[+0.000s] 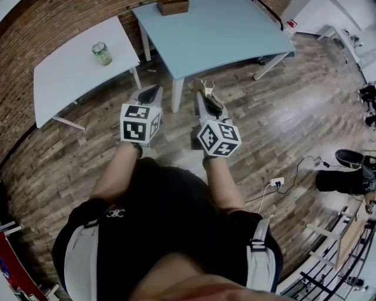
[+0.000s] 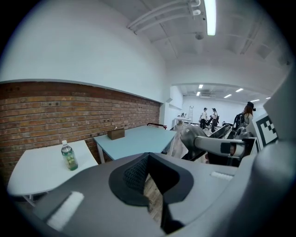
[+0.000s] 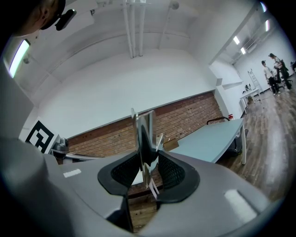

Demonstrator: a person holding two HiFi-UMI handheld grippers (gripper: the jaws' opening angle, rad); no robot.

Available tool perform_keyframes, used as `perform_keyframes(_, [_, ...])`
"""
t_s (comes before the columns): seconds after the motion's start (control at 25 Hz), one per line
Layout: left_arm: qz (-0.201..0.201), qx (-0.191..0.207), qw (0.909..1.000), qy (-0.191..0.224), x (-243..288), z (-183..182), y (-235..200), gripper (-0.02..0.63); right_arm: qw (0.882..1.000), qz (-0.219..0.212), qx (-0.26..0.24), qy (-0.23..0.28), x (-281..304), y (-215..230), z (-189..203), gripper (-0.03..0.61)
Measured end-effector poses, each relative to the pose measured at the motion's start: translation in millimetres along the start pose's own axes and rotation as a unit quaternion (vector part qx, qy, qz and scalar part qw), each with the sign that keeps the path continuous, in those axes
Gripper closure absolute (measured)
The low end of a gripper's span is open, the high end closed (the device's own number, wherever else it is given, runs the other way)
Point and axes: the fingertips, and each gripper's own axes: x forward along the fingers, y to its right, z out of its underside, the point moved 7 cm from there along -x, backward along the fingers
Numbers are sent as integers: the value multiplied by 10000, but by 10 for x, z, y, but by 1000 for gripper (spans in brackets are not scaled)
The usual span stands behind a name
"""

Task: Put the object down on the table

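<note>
My right gripper [image 1: 205, 94] is shut on a thin shiny silver object [image 3: 144, 135] that stands upright between its pads, with a small white strip hanging below it. In the head view the object [image 1: 203, 86] pokes out of the jaws above the wooden floor, just short of the blue table [image 1: 217, 35]. My left gripper [image 1: 153, 92] hovers beside it on the left. Its pads [image 2: 135, 173] meet at the tip with nothing between them.
A white table [image 1: 70, 67] at the left carries a green bottle [image 1: 101, 53]. A brown box [image 1: 172, 6] sits at the blue table's far edge. A power strip with cables [image 1: 276, 182] and black gear [image 1: 346, 176] lie on the floor at right. People [image 2: 208, 116] stand far off.
</note>
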Motion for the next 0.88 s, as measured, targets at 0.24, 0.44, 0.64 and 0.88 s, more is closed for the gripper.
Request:
perform_keyframes(0.24, [-112, -94, 9999, -19, 233, -17, -101, 614, 9999, -69, 31, -148, 249, 158, 32, 437])
perform_keyframes(0.44, [-154, -141, 9998, -63, 482, -23, -261, 615, 9994, -190, -3, -288, 580, 213, 73, 437])
perform_keyframes(0.64, [-154, -121, 9998, 53, 799, -226, -551, 615, 9989, -304, -112, -341, 1051, 211, 3, 437])
perform_keyframes(0.88, [-14, -86, 10000, 38, 1310, -467, -926, 614, 9991, -216, -88, -362, 1678, 301, -89, 436])
